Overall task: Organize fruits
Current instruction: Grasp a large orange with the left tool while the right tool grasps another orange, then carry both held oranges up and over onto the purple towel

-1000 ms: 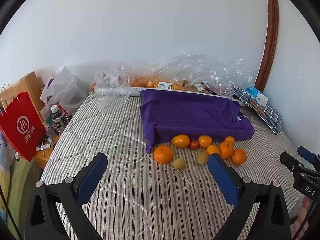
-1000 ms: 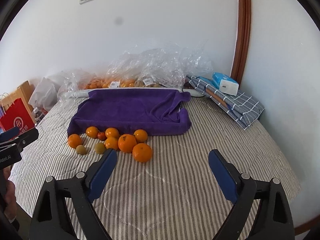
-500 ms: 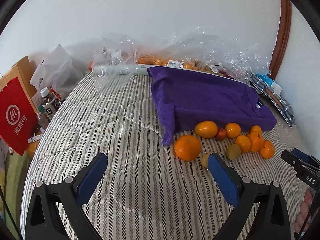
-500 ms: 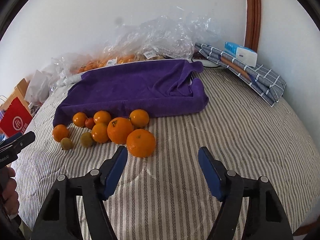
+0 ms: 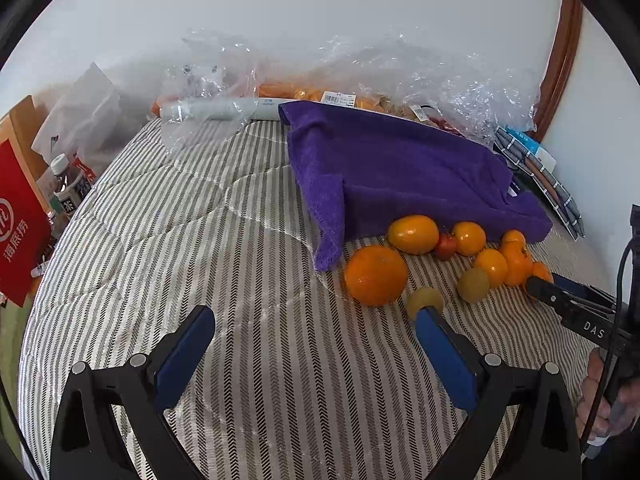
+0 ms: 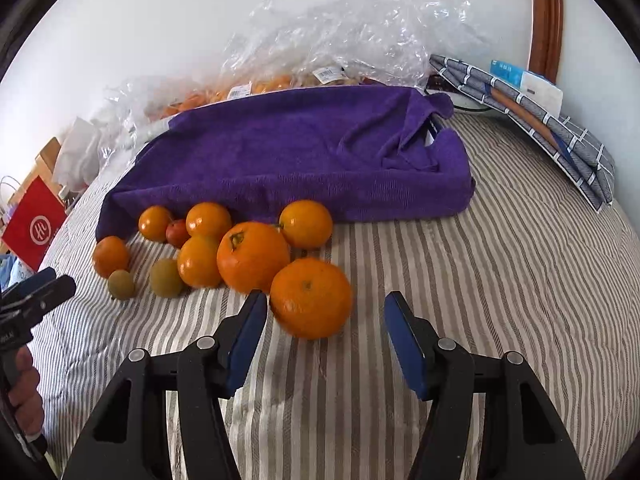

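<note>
Right gripper (image 6: 326, 320), jaws closing, is framing the nearest round orange mandarin (image 6: 311, 298) without touching it; bare striped quilt (image 6: 500, 280) is lying open beyond that mandarin. Left gripper (image 5: 316, 340) is hovering spread wide over empty quilt, short of it.

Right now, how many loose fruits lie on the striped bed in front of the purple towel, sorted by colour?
Round orange citrus fruits: 7
Small dull yellow-green fruits: 2
Small red fruit: 1
Total: 10
Fruit inside the clear plastic bags behind the towel is not counted.
</note>
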Demonstrator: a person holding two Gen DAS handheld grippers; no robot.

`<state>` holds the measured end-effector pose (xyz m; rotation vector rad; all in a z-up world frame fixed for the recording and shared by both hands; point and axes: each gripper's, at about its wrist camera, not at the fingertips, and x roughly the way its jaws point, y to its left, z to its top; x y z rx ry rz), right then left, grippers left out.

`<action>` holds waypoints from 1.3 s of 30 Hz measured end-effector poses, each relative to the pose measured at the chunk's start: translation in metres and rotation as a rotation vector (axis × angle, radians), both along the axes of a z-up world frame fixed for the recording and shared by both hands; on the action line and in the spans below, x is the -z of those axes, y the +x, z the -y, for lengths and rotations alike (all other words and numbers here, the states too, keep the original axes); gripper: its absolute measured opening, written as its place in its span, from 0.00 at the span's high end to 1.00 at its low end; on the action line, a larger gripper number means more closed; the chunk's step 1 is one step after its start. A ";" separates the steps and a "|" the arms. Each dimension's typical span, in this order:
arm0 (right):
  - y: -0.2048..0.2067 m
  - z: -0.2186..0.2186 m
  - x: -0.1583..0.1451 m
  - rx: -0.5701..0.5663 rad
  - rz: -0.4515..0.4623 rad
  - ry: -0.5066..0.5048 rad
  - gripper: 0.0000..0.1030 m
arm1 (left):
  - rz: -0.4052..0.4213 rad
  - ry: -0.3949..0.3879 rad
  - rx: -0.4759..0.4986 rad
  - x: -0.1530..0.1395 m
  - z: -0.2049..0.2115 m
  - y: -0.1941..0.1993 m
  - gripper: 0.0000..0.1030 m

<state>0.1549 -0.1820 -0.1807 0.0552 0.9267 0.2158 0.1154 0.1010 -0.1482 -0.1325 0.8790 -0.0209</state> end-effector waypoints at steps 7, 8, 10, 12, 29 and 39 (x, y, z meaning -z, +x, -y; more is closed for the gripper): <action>0.007 -0.002 0.005 -0.027 -0.019 0.001 0.59 | -0.019 -0.012 0.001 0.005 0.013 0.021 0.10; 0.006 -0.002 0.004 -0.031 -0.016 -0.003 0.59 | -0.027 -0.026 0.000 0.007 0.013 0.024 0.14; 0.004 -0.002 0.003 -0.037 -0.012 -0.008 0.59 | -0.039 -0.068 0.001 0.010 0.013 0.030 0.25; 0.003 -0.001 0.003 -0.046 -0.011 0.003 0.60 | -0.046 -0.089 -0.011 0.013 0.013 0.034 0.32; 0.000 0.009 -0.003 -0.041 0.020 0.094 0.60 | 0.019 -0.282 -0.018 0.014 -0.001 0.023 0.62; -0.007 0.021 -0.010 0.003 -0.015 0.114 0.60 | 0.063 -0.285 -0.013 -0.009 -0.008 0.015 0.62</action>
